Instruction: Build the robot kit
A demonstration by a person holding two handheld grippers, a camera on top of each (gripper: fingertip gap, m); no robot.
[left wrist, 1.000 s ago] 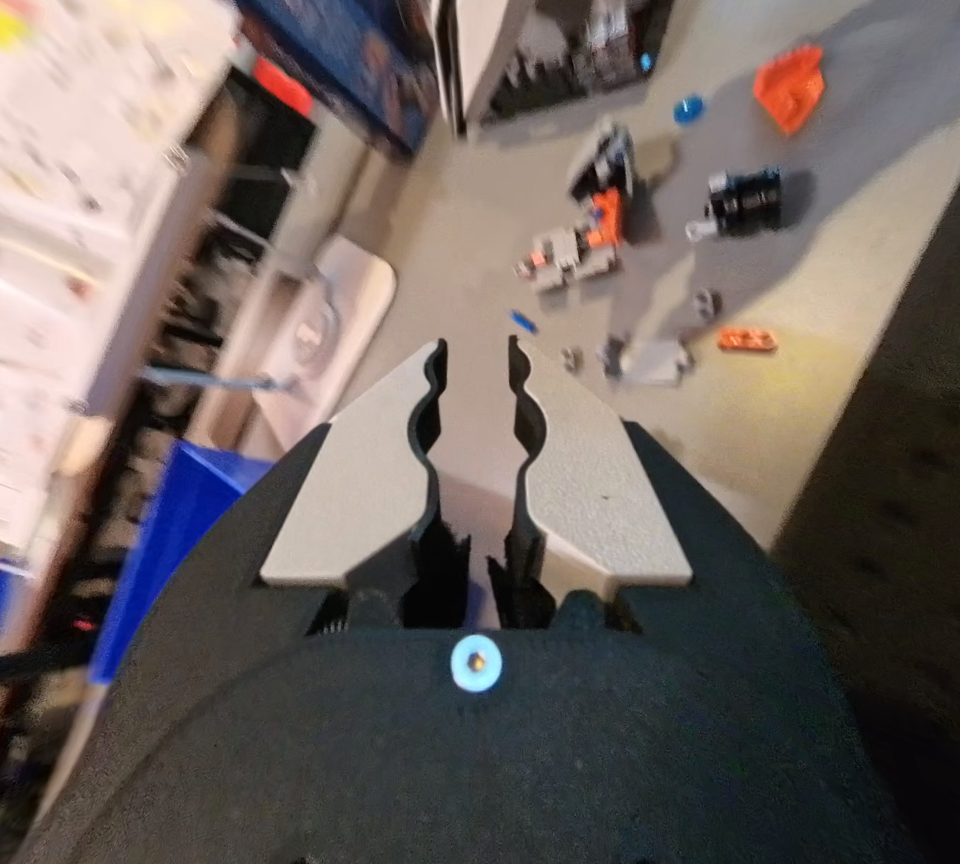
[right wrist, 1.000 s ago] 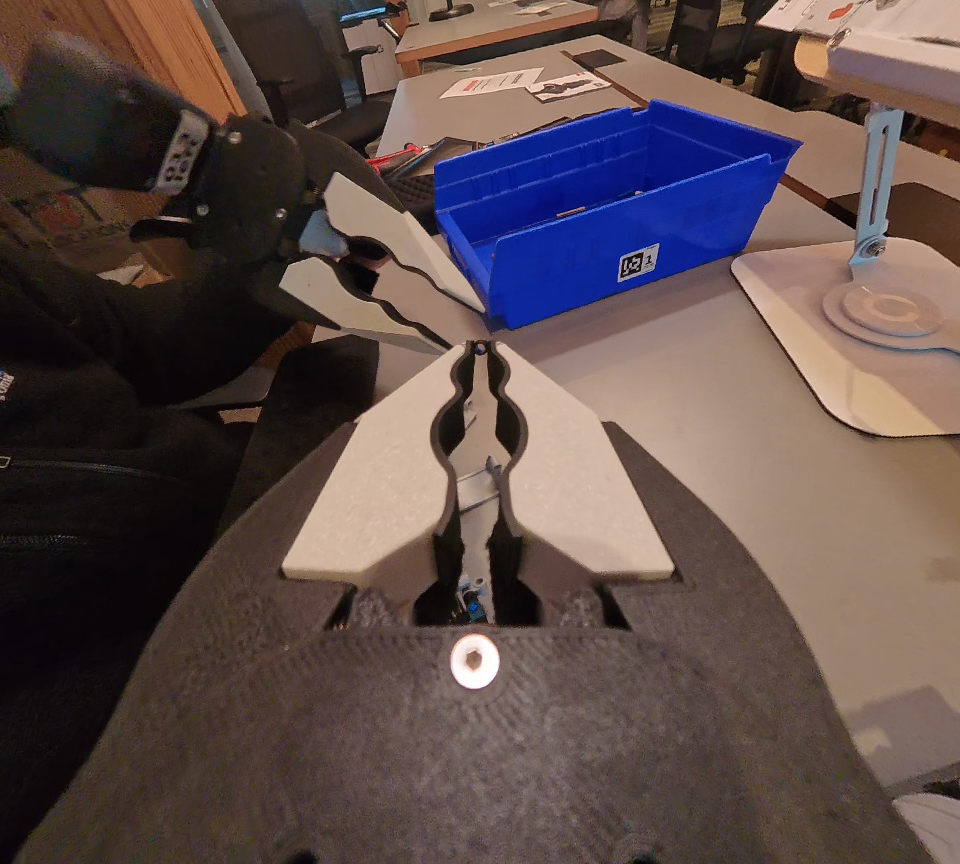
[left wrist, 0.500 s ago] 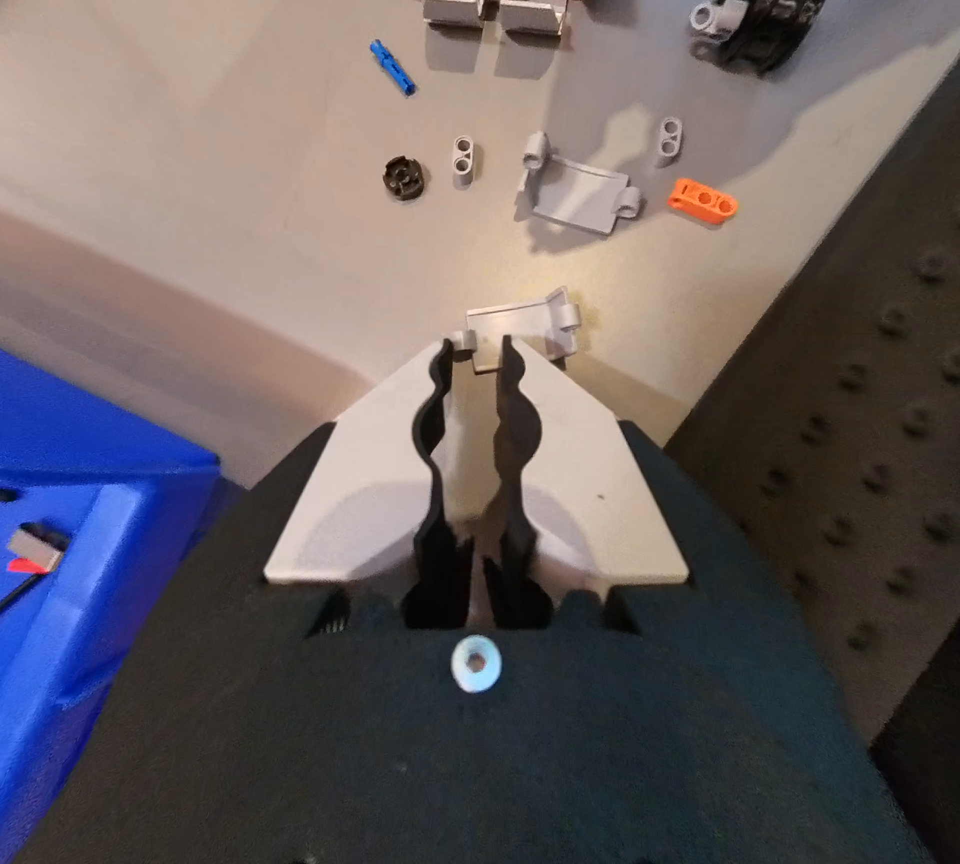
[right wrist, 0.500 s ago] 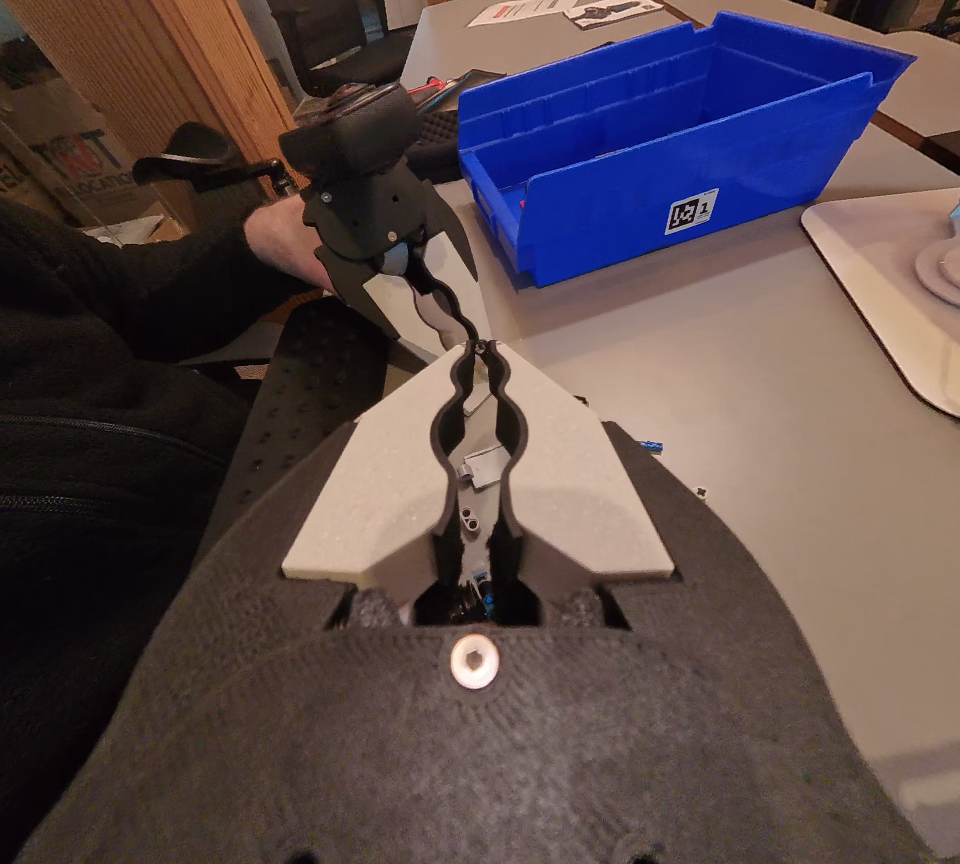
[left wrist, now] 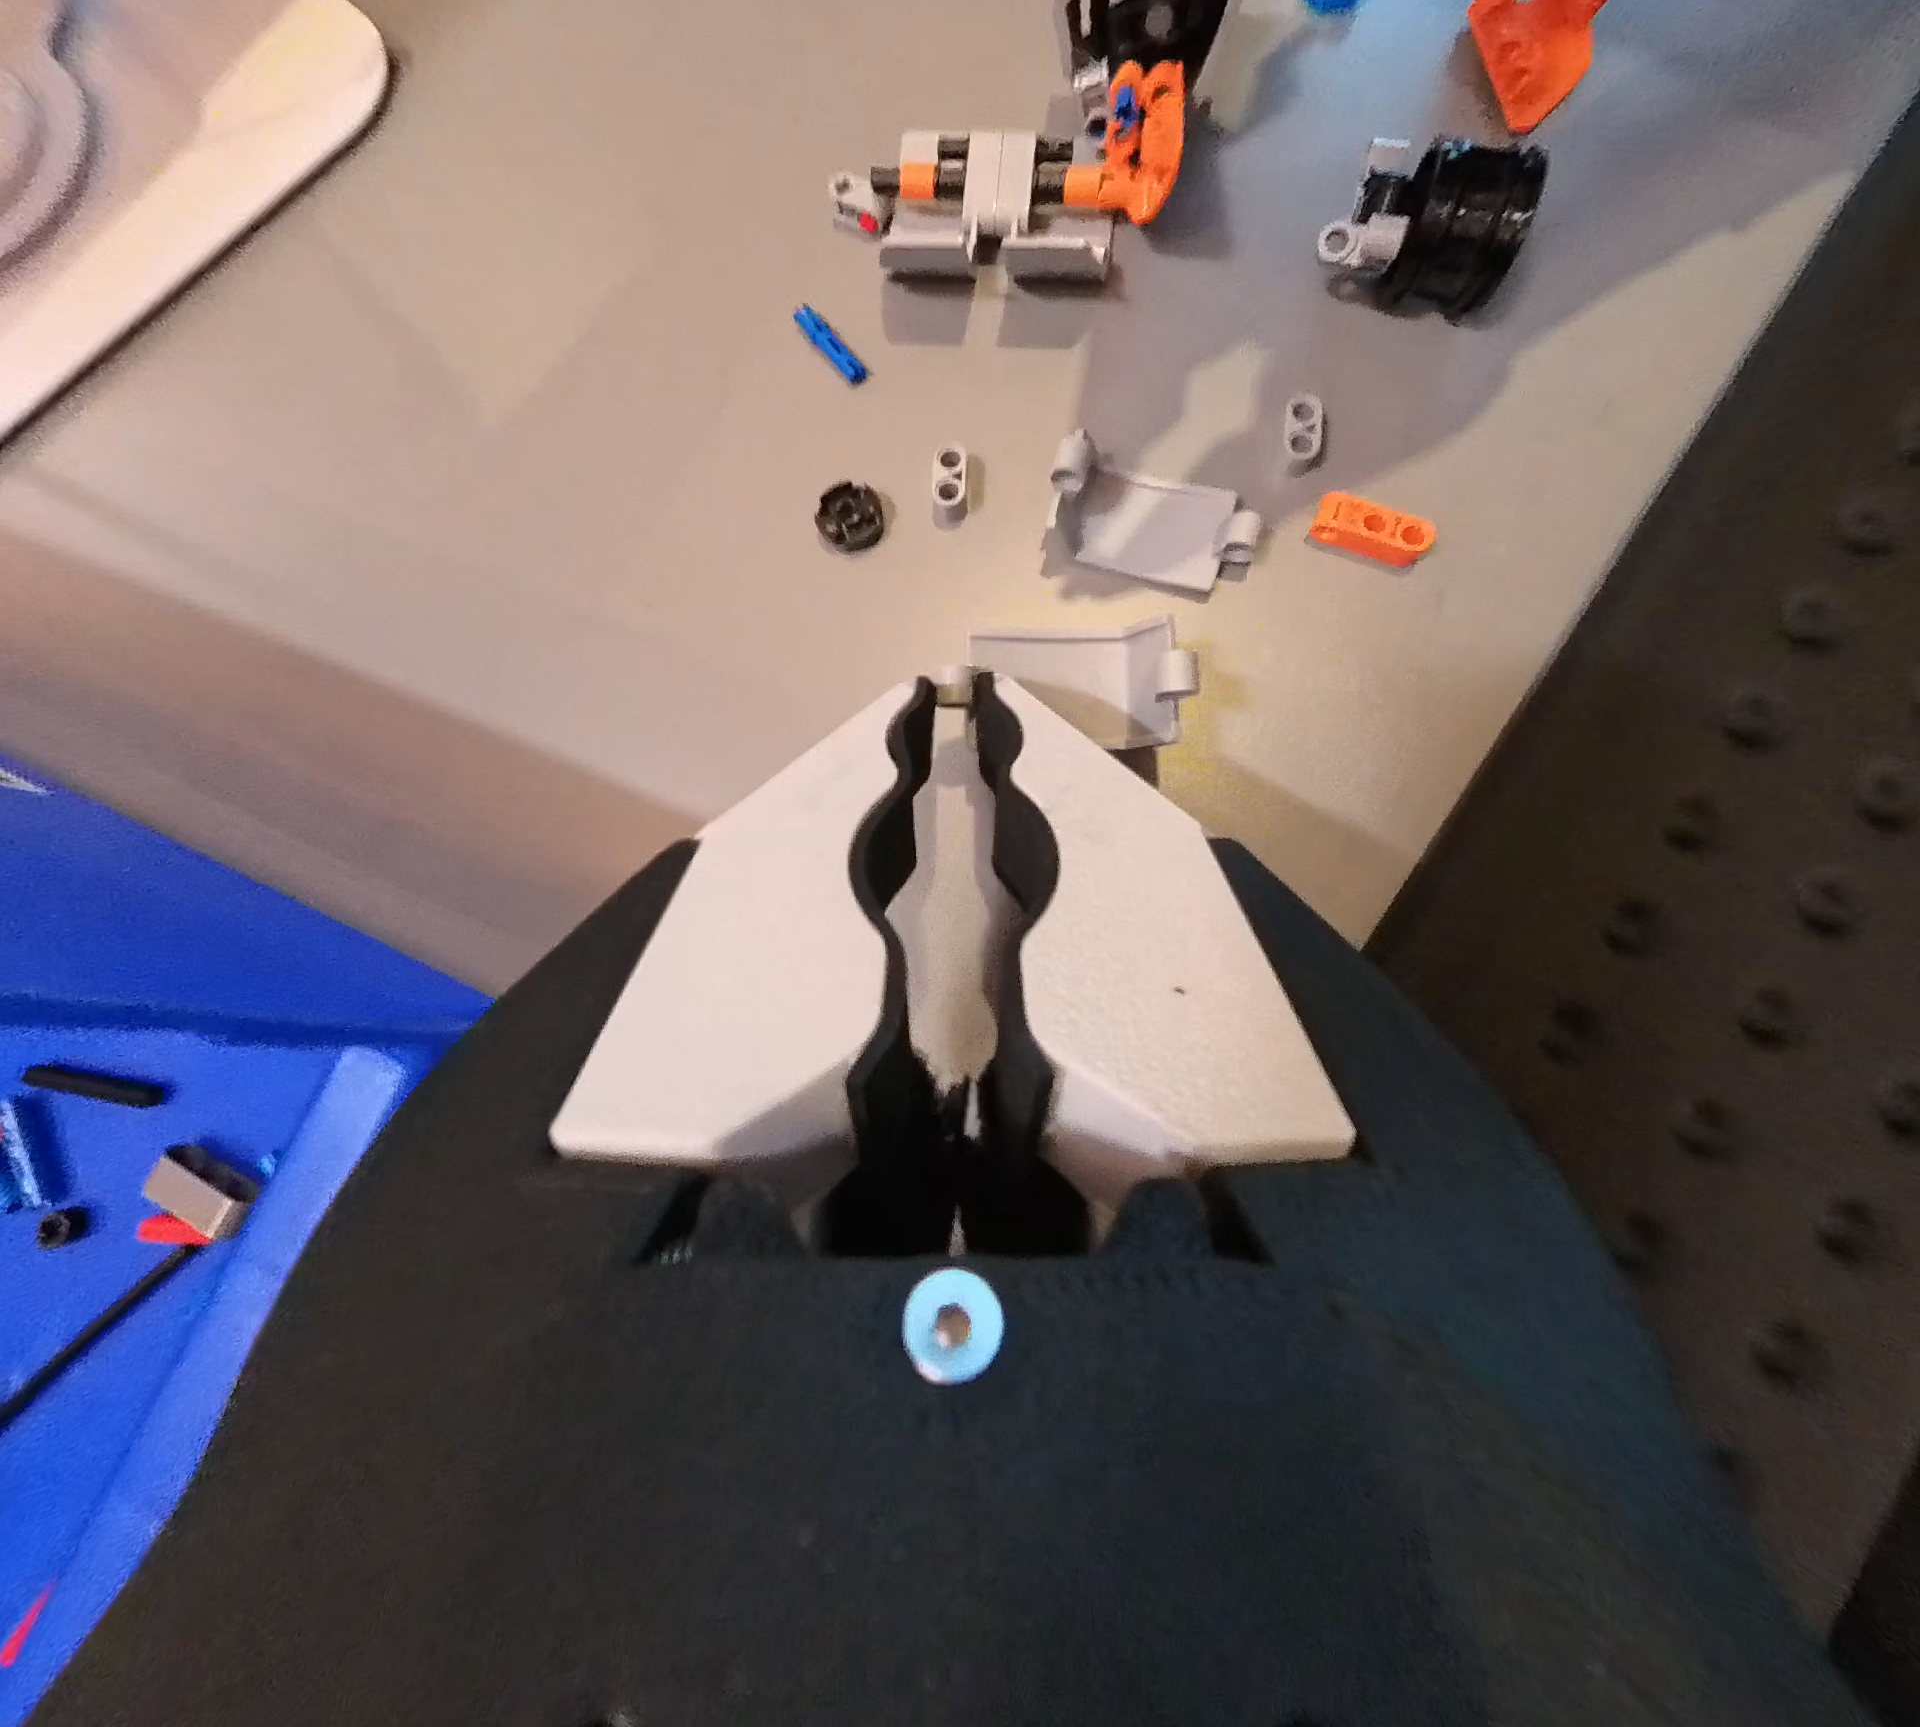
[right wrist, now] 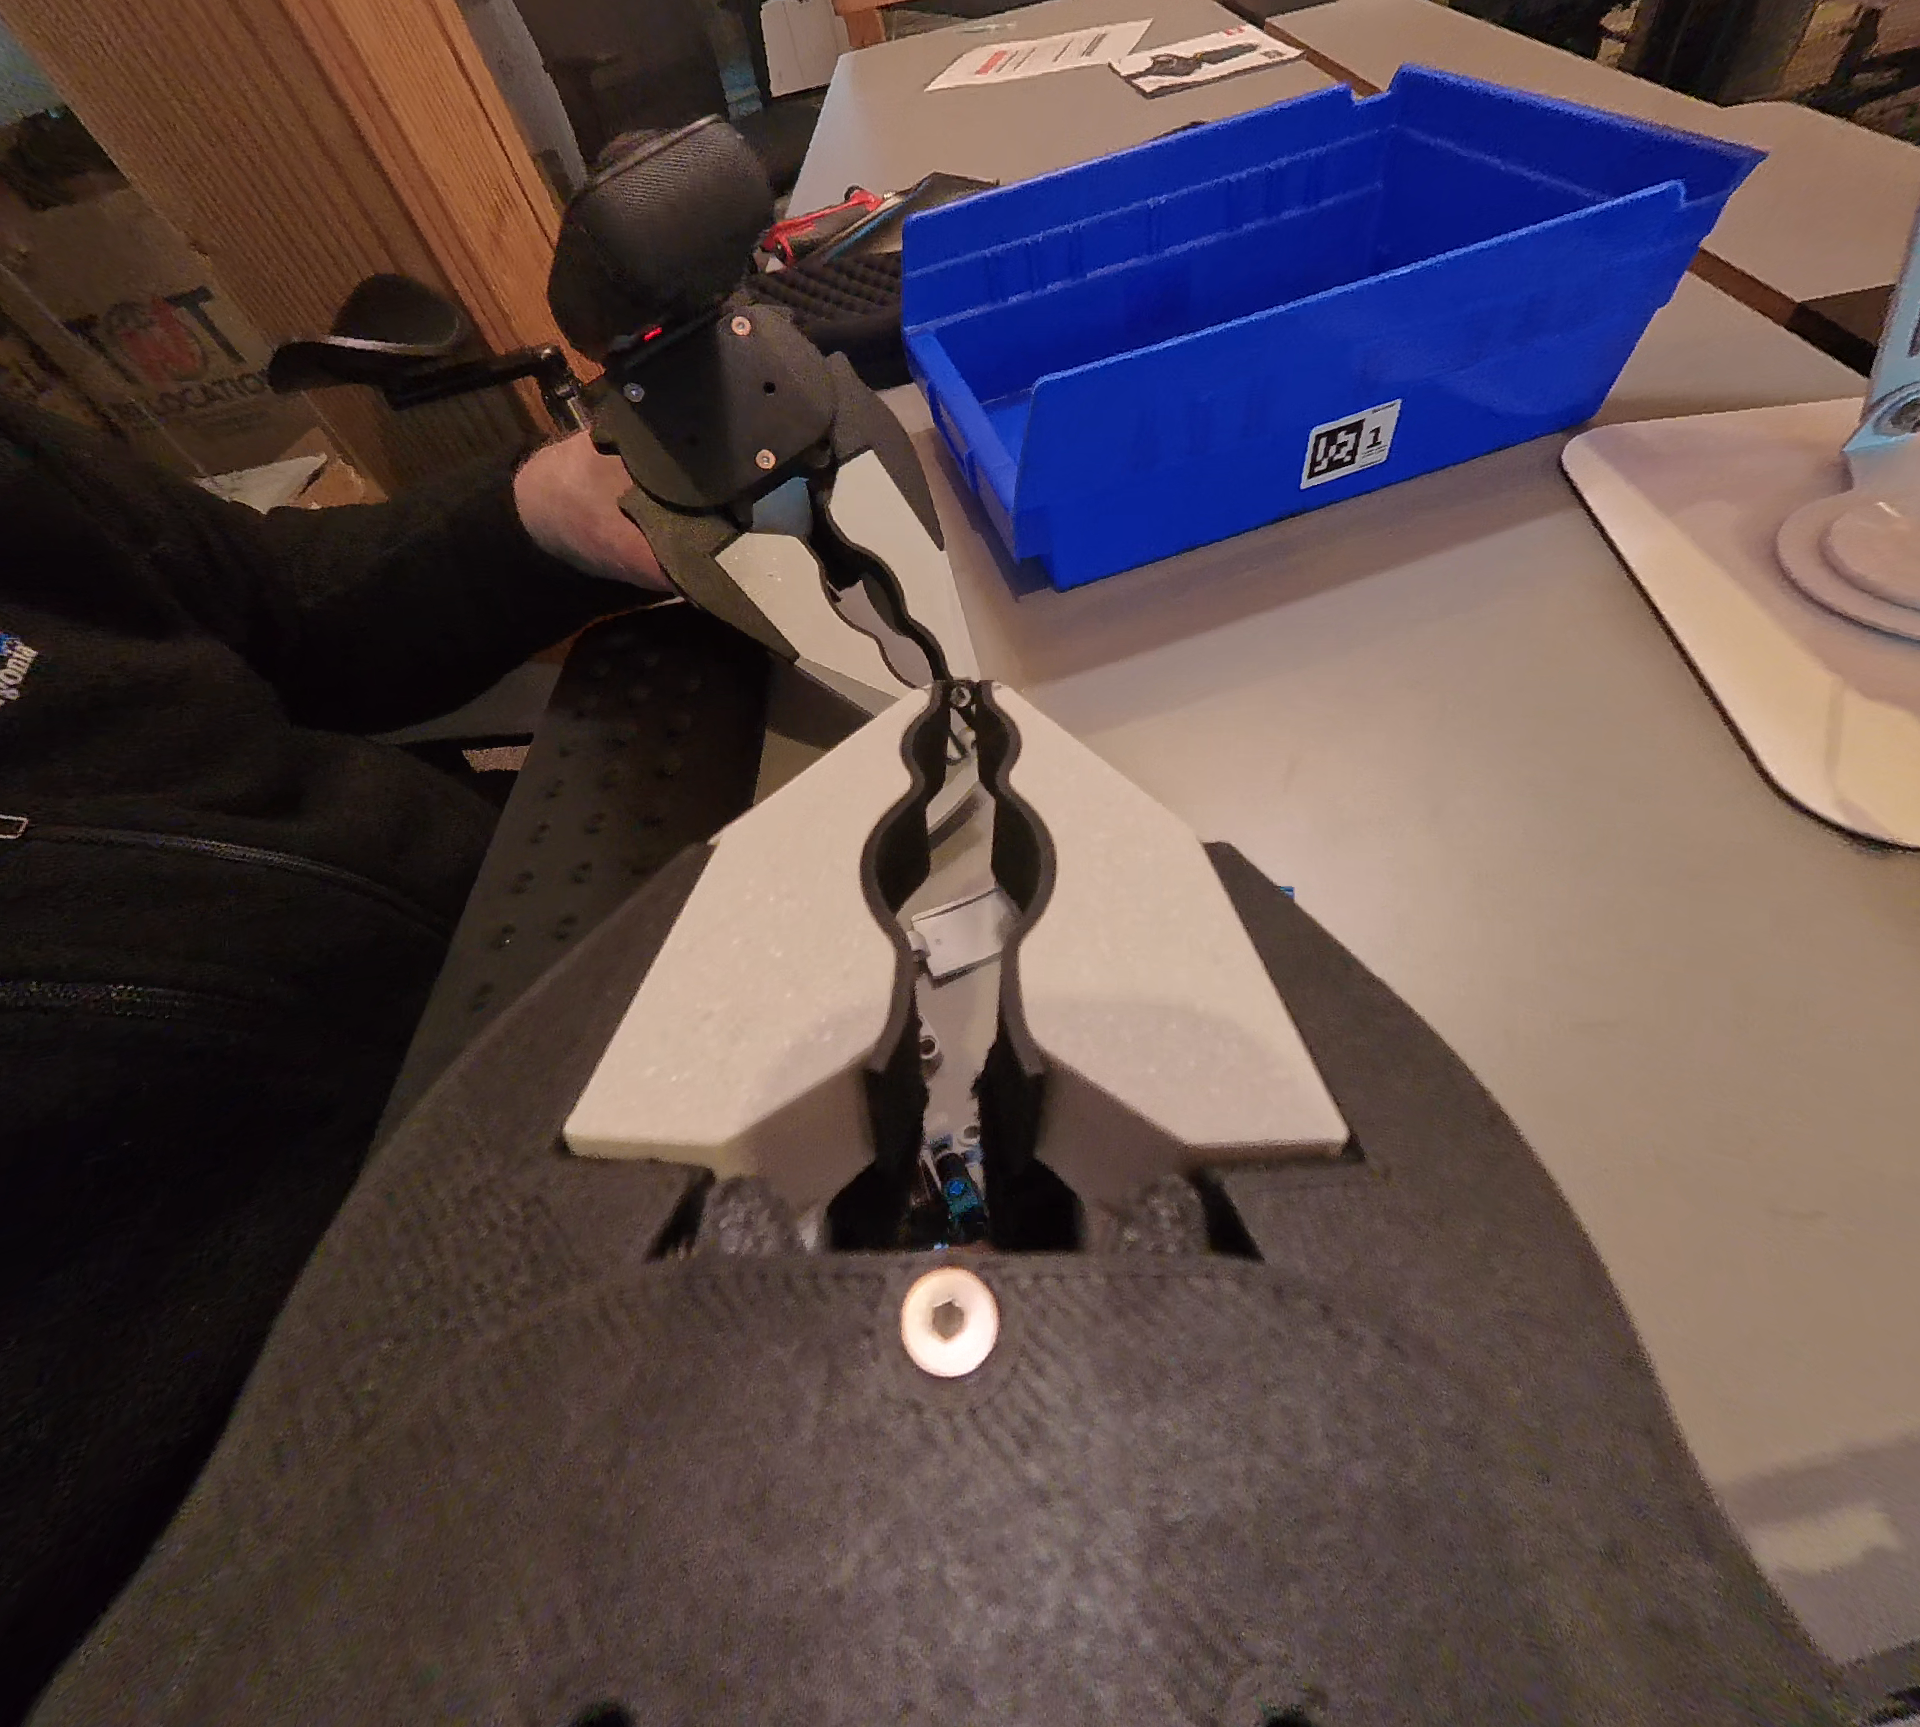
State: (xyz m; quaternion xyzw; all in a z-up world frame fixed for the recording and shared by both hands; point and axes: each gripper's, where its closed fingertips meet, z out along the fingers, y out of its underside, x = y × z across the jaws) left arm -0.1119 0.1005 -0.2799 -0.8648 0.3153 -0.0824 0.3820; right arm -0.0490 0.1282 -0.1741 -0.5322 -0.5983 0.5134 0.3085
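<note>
In the left wrist view my left gripper (left wrist: 954, 690) is shut on the lug of a flat grey panel piece (left wrist: 1091, 669), low over the grey table (left wrist: 520, 430). In the right wrist view my right gripper (right wrist: 961, 695) is shut on a small round-ended piece at its tips. The left gripper (right wrist: 925, 649) also shows there, held by a hand (right wrist: 571, 514). Its tips almost meet the right gripper's tips. A second grey panel (left wrist: 1153, 524) lies just beyond the held one.
A blue bin (right wrist: 1351, 306) holding small parts stands left of the left gripper (left wrist: 156, 1002). A white stand base (right wrist: 1714, 586) sits behind. Loose parts lie ahead: grey-orange assembly (left wrist: 997, 202), black wheel (left wrist: 1455, 223), orange panel (left wrist: 1538, 46), orange beam (left wrist: 1371, 524), blue pin (left wrist: 829, 342). A black perforated mat (left wrist: 1714, 742) borders the table. The grippers' ends are close to 12 centimeters from one another.
My left gripper swung down from facing across the table to the grey panel and closed on its lug. My right gripper stayed shut and came up against the left gripper's tips.
</note>
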